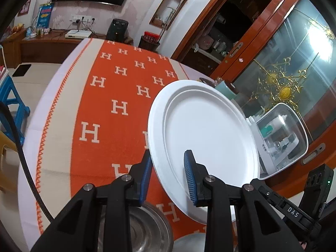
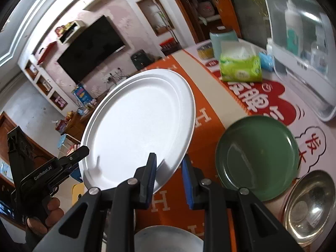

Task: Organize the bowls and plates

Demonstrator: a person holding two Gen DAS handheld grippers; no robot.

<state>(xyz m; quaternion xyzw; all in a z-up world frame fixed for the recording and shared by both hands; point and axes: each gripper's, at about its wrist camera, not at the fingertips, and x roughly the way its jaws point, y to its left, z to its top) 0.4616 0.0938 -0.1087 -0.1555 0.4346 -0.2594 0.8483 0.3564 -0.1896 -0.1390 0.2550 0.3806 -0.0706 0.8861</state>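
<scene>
White plate (image 1: 205, 134) clamped at opposite rims by left gripper (image 1: 170, 176) and right gripper (image 2: 169, 176); lower-frame steel bowl (image 1: 145, 231) half hidden behind fingers.

Large round white plate (image 2: 138, 124) tilted up across both tools' forward path, bare orange H-patterned cloth (image 1: 117, 105) open to its left, round green plate (image 2: 257, 157), steel bowl (image 2: 310, 205), clear lidded plastic box (image 2: 302, 48) crowding right side.

A green tissue pack (image 2: 241, 68) sits beside a clear-lidded box (image 2: 302, 48).
</scene>
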